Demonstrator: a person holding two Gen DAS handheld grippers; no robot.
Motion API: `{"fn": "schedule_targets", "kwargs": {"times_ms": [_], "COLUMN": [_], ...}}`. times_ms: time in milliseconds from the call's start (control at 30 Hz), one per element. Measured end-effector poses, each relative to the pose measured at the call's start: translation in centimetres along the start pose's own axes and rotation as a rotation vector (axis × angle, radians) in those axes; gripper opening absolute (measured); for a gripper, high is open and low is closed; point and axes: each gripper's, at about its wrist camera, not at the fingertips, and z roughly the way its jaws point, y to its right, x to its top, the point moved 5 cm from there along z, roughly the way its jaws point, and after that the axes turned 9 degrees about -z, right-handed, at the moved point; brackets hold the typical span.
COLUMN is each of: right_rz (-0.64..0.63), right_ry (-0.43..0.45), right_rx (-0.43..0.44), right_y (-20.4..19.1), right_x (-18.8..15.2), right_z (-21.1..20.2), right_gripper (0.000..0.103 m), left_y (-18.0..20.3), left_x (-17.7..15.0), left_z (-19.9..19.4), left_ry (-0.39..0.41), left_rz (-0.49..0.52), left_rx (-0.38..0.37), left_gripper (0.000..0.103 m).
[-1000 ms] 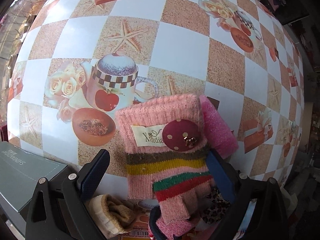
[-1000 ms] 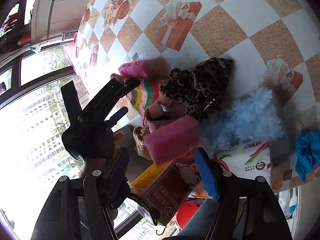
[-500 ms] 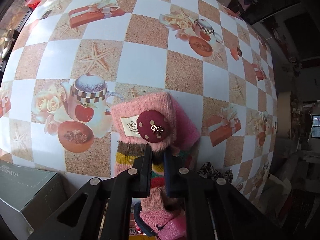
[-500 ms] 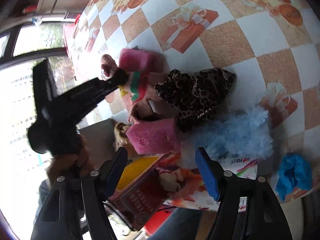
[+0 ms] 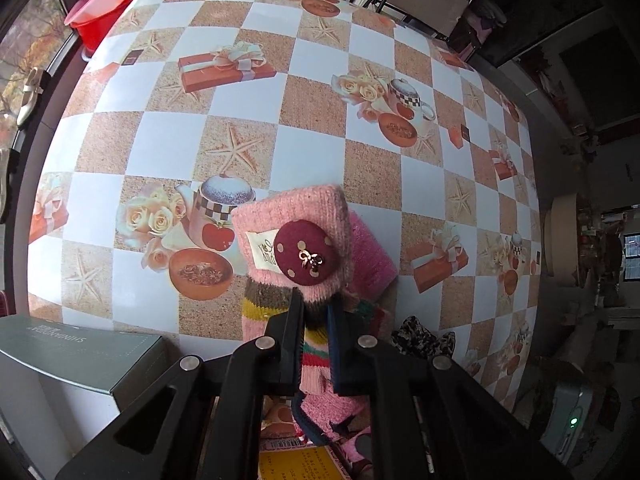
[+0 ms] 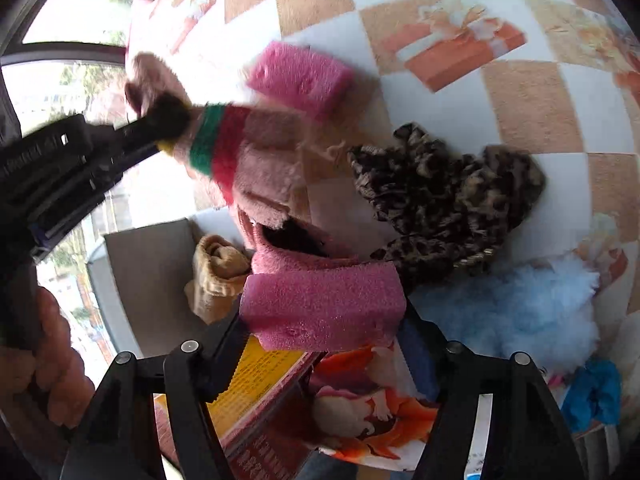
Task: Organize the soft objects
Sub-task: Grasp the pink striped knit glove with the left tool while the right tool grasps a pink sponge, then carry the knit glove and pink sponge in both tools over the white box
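Observation:
My left gripper (image 5: 315,308) is shut on a pink knit striped glove (image 5: 292,236) with a maroon button and lifts it off the table; it also shows in the right wrist view (image 6: 224,148). A pink sponge (image 5: 370,252) lies behind the glove. My right gripper (image 6: 320,320) is open, its fingers on either side of a second pink sponge (image 6: 324,304). A leopard-print cloth (image 6: 444,196), a light blue fluffy item (image 6: 516,312), a tan sock (image 6: 218,276) and a pink slipper (image 6: 296,256) lie around it.
The checkered tablecloth (image 5: 312,80) stretches ahead. A grey-green box (image 5: 76,356) stands at the left front. A printed packet (image 6: 360,412) and a yellow-red box (image 6: 256,392) sit under the right gripper. A blue cloth (image 6: 592,396) lies far right. A red basin (image 5: 108,4) sits beyond the table.
My left gripper closed on the striped glove and raised it. My right gripper moved closer to the front pink sponge, still open.

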Motion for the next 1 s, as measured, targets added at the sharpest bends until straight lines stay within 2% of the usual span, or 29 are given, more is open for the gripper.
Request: {"fn": "schedule_targets", "kwargs": {"times_ms": [300, 600, 767, 1000], "right_rz": [0.003, -0.059, -0.097, -0.182], "right_ry": [0.121, 0.209, 0.221, 0.217], "right_rx": [0.006, -0.071, -0.08, -0.114], "right_y": [1.8, 1.5, 1.2, 0.5], "right_x": [0.1, -0.3, -0.6, -1.6], "right_z": [-6.2, -10.9, -12.3, -13.5], "right_gripper": [0.071, 0.071, 0.071, 0.071], "left_y": [1.2, 3.2, 4.1, 4.4], "left_x": [-0.5, -2.2, -3.4, -6.6], "left_z": [-3.8, -7.9, -10.9, -13.9], "left_ry": [0.078, 0.154, 0.23, 0.291], "left_rz": [0.065, 0.104, 0.136, 0.147], "left_rx": [-0.016, -0.029, -0.006, 0.028], "left_gripper": [0.011, 0.011, 0.011, 0.011]}}
